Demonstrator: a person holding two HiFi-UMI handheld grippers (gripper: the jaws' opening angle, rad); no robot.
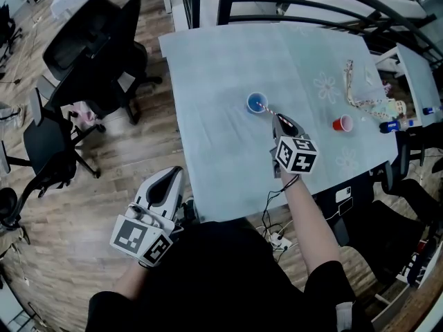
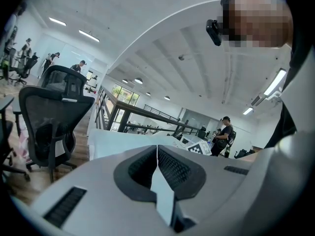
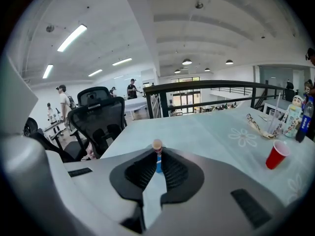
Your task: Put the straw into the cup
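right claw (image 1: 279, 121) clamped on straw (image 1: 270, 111), tip at cup (image 1: 257, 103) rim | straw looks light, crushable: pinch gently near end | left claw (image 1: 170, 177) closed, empty

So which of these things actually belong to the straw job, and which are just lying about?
Part of the job:
- straw
- blue cup
- right gripper, jaws shut on the straw

Just lying about:
- red cup
- bottle
- small figure
- patterned strip
- office chairs
- left gripper, off the table, jaws shut on nothing
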